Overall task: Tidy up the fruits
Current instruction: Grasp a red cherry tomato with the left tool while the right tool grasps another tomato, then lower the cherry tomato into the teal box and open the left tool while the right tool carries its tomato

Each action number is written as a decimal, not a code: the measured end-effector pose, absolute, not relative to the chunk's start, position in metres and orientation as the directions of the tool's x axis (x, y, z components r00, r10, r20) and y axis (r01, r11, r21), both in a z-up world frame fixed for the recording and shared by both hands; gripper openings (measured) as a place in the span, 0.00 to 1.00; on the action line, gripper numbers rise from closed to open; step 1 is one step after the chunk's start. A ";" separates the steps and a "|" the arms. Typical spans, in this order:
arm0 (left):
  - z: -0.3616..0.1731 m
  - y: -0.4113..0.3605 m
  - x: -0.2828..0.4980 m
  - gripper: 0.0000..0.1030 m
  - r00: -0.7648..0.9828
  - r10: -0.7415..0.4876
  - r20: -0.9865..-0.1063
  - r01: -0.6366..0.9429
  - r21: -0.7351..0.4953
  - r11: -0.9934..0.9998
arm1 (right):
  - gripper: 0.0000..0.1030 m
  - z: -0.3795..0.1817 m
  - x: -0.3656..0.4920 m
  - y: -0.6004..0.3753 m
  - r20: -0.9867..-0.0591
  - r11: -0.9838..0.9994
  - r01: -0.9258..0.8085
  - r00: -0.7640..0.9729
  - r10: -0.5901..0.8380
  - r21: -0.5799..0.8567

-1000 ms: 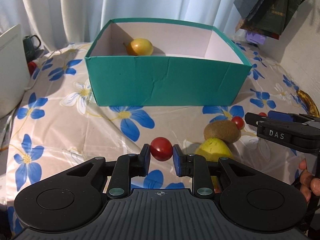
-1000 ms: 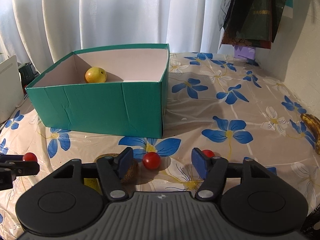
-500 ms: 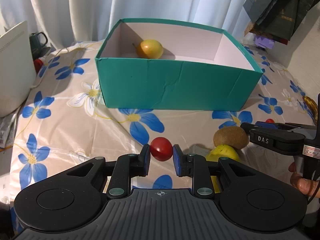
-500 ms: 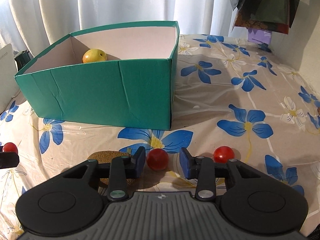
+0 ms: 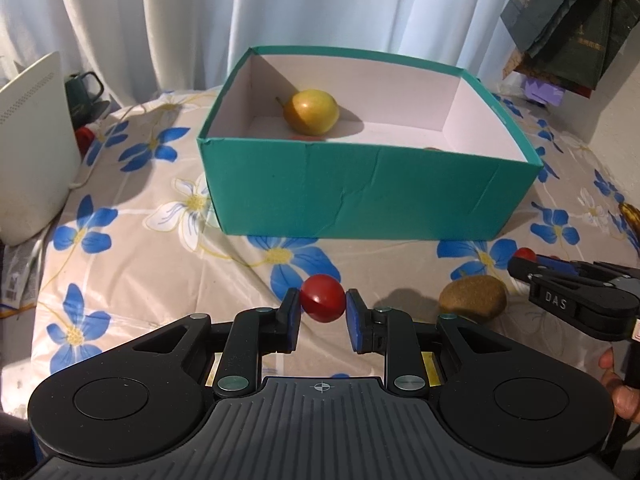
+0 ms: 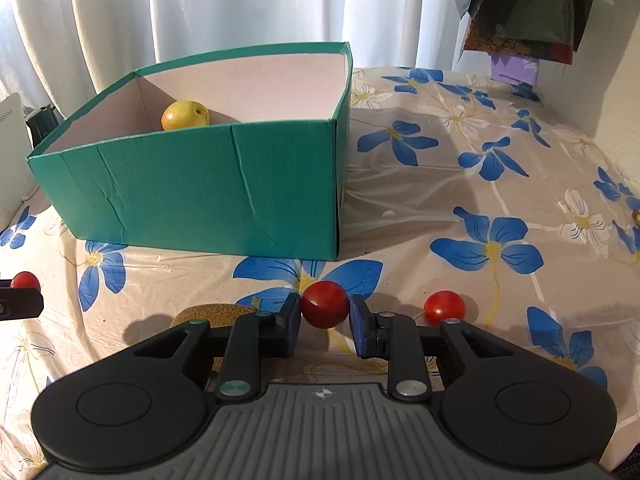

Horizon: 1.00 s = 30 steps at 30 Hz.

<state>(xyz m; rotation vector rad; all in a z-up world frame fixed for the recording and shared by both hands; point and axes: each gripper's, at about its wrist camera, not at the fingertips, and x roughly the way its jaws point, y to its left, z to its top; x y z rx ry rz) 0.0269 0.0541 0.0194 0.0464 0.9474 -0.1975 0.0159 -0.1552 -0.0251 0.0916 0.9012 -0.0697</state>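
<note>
My left gripper (image 5: 322, 312) is shut on a small red tomato (image 5: 322, 300) just above the flowered tablecloth. My right gripper (image 6: 325, 316) is shut on a second red tomato (image 6: 325, 302). A third red tomato (image 6: 445, 306) lies on the cloth just right of the right gripper. A brown kiwi (image 5: 472, 298) sits between the two grippers. Beyond them stands the teal box (image 5: 360, 200), with a yellow pear (image 5: 312, 111) in its far left corner. In the left wrist view the right gripper (image 5: 520, 260) comes in from the right edge.
A white device (image 5: 32, 160) and a dark mug (image 5: 86, 88) stand at the far left. Dark bags (image 5: 568, 20) hang at the top right against the wall. A banana tip (image 5: 630, 216) shows at the right edge. White curtains close the back.
The right gripper's jaws went from wide apart to shut on the red tomato as it came closer to the cloth. The left gripper kept hold of its tomato.
</note>
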 end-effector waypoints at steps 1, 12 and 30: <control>0.023 0.053 0.029 0.26 0.575 -0.138 -0.806 0.183 -0.038 0.982 | 0.25 -0.020 0.014 -0.155 -0.777 0.994 0.100 0.629 -0.024 0.050; 0.073 0.043 0.055 0.26 0.681 -0.054 -0.730 0.140 0.057 0.989 | 0.25 0.029 0.006 -0.148 -0.686 0.995 0.081 0.727 -0.022 0.054; 0.050 0.032 0.148 0.26 0.725 0.015 -0.689 0.099 0.126 0.987 | 0.25 0.060 0.010 -0.141 -0.596 0.996 0.048 0.803 0.003 0.070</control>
